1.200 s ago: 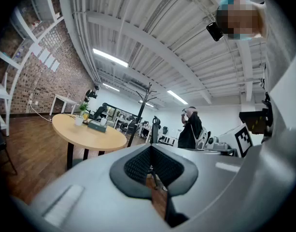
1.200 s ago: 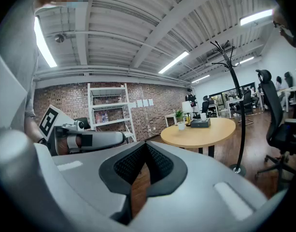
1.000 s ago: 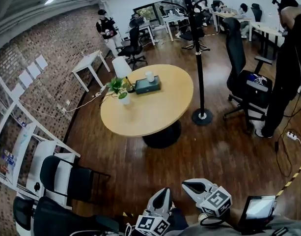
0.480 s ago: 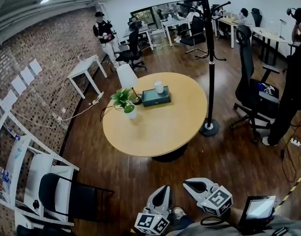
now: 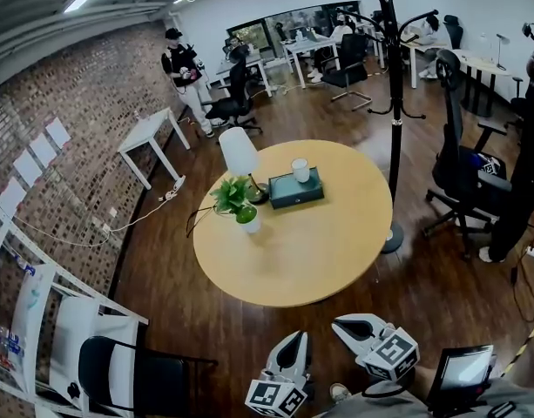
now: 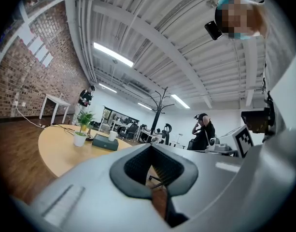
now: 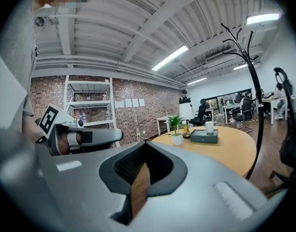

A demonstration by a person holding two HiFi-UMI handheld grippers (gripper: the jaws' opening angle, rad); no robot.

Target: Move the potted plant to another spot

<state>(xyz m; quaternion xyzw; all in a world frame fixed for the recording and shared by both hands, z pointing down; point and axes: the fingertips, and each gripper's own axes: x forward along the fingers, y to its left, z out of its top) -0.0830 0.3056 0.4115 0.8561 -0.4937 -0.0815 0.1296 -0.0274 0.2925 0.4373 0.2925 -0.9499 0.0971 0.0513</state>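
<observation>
Green potted plant (image 5: 238, 204) near table (image 5: 312, 252) edge

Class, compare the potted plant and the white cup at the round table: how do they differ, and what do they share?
The potted plant stands directly on the table; the white cup stands on the dark box. The potted plant carries green leaves; the white cup shows nothing above its rim. Both are upright with white bodies.

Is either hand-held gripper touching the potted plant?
Apart. Head view: left hand-held gripper and right hand-held gripper hang over floor; potted plant stands apart on table.
</observation>
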